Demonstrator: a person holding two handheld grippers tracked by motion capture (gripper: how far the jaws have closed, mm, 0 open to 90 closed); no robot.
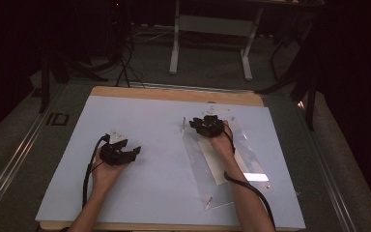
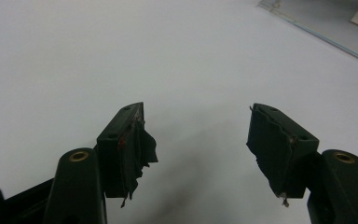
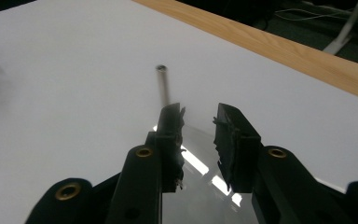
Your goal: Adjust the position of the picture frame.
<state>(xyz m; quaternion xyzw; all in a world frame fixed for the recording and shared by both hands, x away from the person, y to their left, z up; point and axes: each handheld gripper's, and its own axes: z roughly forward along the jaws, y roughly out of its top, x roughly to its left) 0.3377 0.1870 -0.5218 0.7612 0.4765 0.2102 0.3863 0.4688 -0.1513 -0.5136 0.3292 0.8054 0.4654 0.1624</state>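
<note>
A clear plastic sheet (image 1: pixel 251 159) with a pale paper (image 1: pixel 217 169) under it lies on the right half of the white table cover (image 1: pixel 145 125). A thin metal post (image 1: pixel 184 121) stands upright at the sheet's far left corner. My right gripper (image 1: pixel 194 123) hovers over that corner. In the right gripper view, the right gripper (image 3: pixel 199 114) is open by a narrow gap with nothing between its jaws, the post (image 3: pixel 163 86) just ahead of one jaw and the glossy sheet (image 3: pixel 198 158) below. My left gripper (image 1: pixel 134 151) rests on the left half. The left gripper (image 2: pixel 198 108) is wide open and empty.
Another small metal pin (image 1: pixel 208 199) sits at the sheet's near corner. The sheet's corner (image 2: pixel 326 23) shows far off in the left gripper view. A wooden table edge (image 3: pixel 279 51) runs along the far side. Desk legs (image 1: pixel 175 43) and cables stand on the floor behind.
</note>
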